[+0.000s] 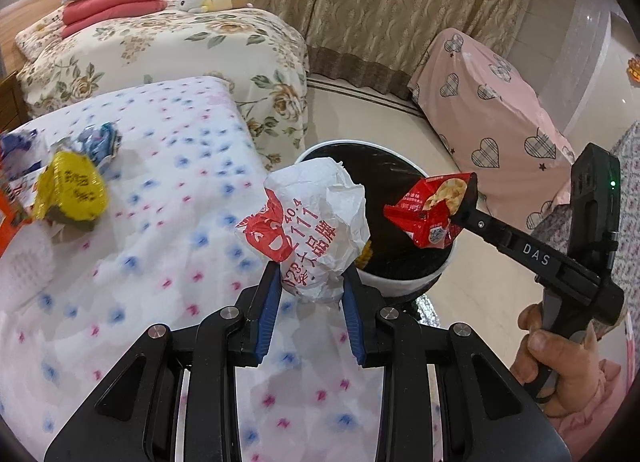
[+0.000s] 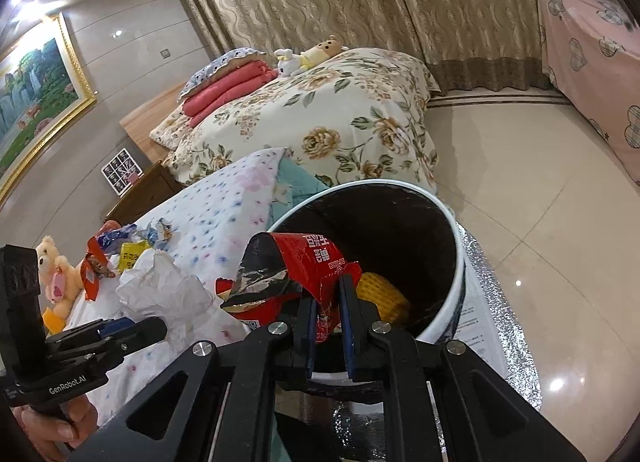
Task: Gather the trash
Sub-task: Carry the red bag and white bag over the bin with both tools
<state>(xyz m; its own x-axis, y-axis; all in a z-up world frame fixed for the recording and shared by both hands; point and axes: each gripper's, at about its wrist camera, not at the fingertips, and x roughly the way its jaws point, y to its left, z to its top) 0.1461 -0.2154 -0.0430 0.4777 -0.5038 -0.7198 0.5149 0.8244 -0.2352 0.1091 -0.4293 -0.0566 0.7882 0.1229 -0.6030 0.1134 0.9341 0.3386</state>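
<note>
Left wrist view
Left gripper (image 1: 310,282): I see its blue pads pressed on both sides of a crumpled white paper wrapper (image 1: 316,221) with red print; the claw is narrow and holds it.
Wrapper place: it is raised above the spotted bed cover (image 1: 168,165), just beside the rim of the trash bin (image 1: 404,282).
Right gripper (image 1: 466,203): it comes in from the right, held by a hand (image 1: 556,358), and it pinches a red snack bag (image 1: 430,209) over the dark inside of the bin.
Other trash: a yellow packet (image 1: 72,191) and a blue-white wrapper (image 1: 100,139) lie on the cover at the left, well apart from the bin.

Right wrist view
Right gripper (image 2: 328,314): I see the claw almost closed, with the red snack bag (image 2: 292,270) clamped between the pads.
Bag place: it hangs at the near rim of the trash bin (image 2: 452,294), partly over the opening.
Bin content: something yellow (image 2: 384,294) lies inside.
Left gripper (image 2: 128,328): at the left edge, holding the white paper wrapper (image 2: 164,294) over the bed cover (image 2: 224,213).
Further back: a flowered bed (image 2: 320,121) and a teddy bear (image 2: 56,270).
</note>
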